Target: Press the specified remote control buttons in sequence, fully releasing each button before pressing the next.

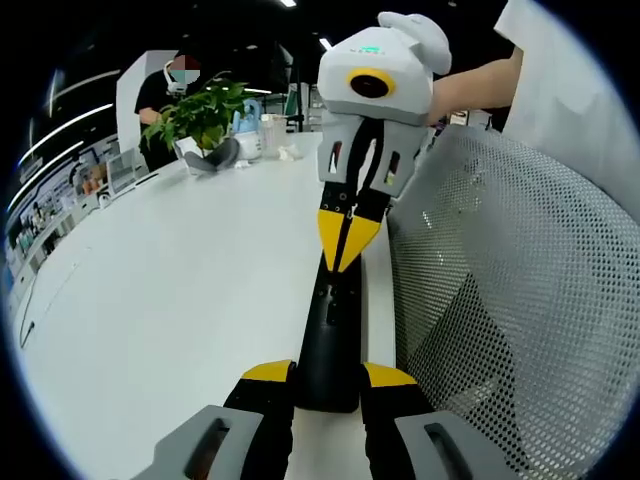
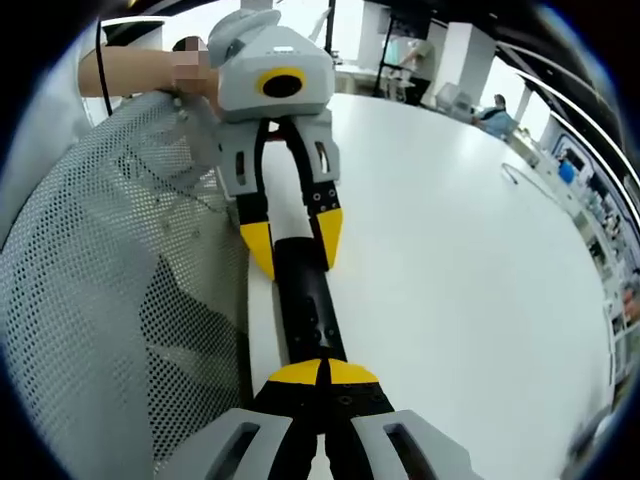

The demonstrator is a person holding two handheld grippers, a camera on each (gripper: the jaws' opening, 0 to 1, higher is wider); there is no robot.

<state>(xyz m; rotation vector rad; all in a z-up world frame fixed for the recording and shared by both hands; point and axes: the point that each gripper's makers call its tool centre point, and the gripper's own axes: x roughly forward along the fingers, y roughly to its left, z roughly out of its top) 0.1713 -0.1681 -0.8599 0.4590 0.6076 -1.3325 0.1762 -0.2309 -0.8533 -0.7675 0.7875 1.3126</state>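
We hold a long black remote control (image 1: 328,330) on the white bench (image 1: 170,290). Our left claw (image 1: 328,385) pinches one end; our right claw (image 2: 322,372), tips pressed together, bears on its buttons. It lies along the bench edge beside a grey mesh chair back (image 1: 510,290), so a hard press could tip it off.

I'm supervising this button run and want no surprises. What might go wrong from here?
1. The remote lies along the edge of the table, beside the mesh chair. A skewed press may nudge it off, though the left gripper clamps its end.
2. The right gripper has its shut tips on the narrow remote, hiding the buttons there, so a neighbouring button may get pressed.
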